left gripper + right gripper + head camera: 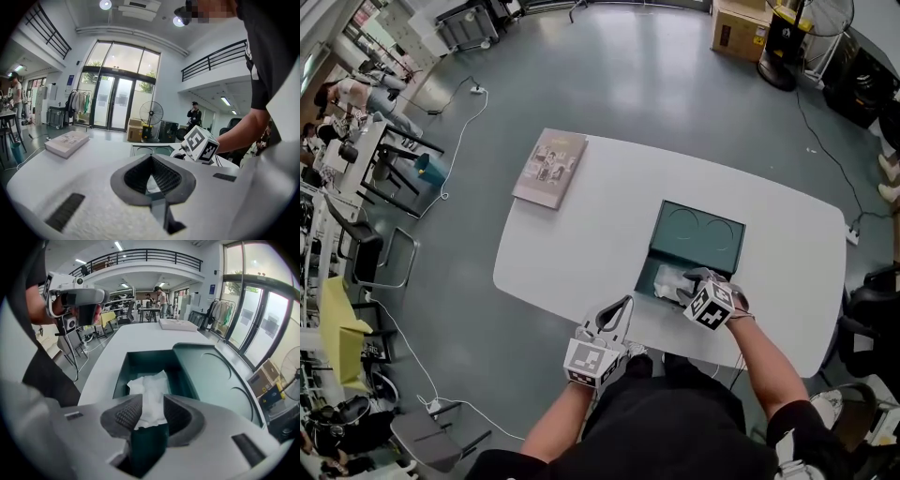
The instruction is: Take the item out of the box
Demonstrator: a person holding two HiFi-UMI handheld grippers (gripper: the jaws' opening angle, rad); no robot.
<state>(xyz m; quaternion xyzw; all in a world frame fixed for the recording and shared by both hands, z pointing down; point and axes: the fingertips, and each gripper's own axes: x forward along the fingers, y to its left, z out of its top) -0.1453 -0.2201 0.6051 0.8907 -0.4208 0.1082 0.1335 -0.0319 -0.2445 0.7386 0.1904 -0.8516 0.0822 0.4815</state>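
Presently: one teal box [140,363], its lid [698,234] laid flat open, on the white worktop [609,206]. Contents: one white crumpled item [151,387], seemingly paper or cloth, lying inside. We judge it light, soft and easily torn, best pinched at its raised near fold. Right claw [147,417] gapes wide around it, not pressing. Left claw [151,174] is closed, empty, apart from the box.
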